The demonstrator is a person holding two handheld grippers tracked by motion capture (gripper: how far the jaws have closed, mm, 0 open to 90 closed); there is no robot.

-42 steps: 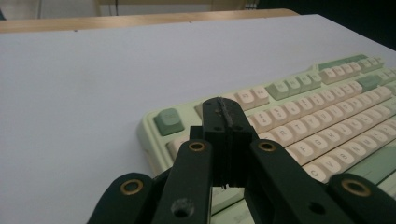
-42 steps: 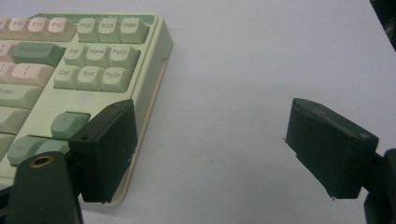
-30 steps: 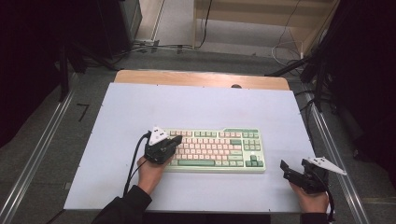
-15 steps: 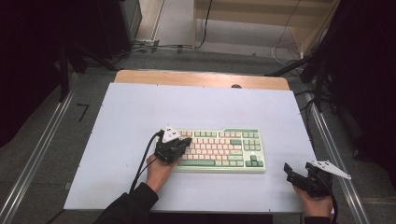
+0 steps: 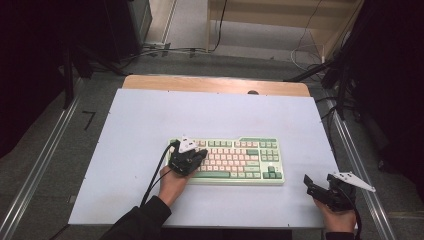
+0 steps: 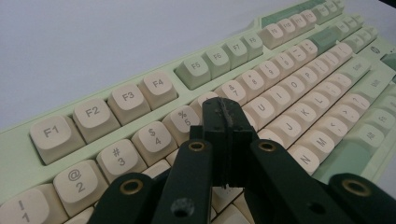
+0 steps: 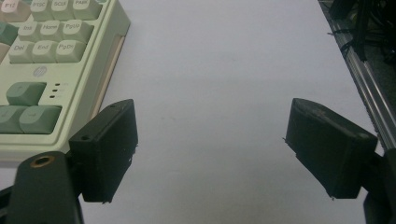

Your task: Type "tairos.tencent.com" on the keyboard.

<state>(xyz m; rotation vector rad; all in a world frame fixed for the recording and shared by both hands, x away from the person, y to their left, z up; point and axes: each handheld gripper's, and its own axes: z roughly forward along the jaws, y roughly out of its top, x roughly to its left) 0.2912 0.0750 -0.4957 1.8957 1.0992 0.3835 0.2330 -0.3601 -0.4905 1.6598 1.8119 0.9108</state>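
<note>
A green and cream keyboard [image 5: 230,161] is seen lying flat on the white desk [image 5: 135,125], with its long side turned towards the person. The left gripper [image 5: 199,156] is held over the keyboard's left part by the left hand [image 5: 172,184], and its fingers [image 6: 228,122] are pressed together with nothing between them. In the left gripper view the closed tips are seen low over the rows of cream keys, just in front of the 5 and 6 keys; whether a key is touched cannot be told. The F keys are seen beyond the tips and the letter rows to their right.

The right gripper [image 5: 309,183] is held by the right hand [image 5: 334,220] near the desk's front edge, just beyond the keyboard's right end and apart from it. Its fingers [image 7: 109,149] are spread wide, and bare desk is seen between them. In the right gripper view the keyboard's right corner is seen just outside the left finger
</note>
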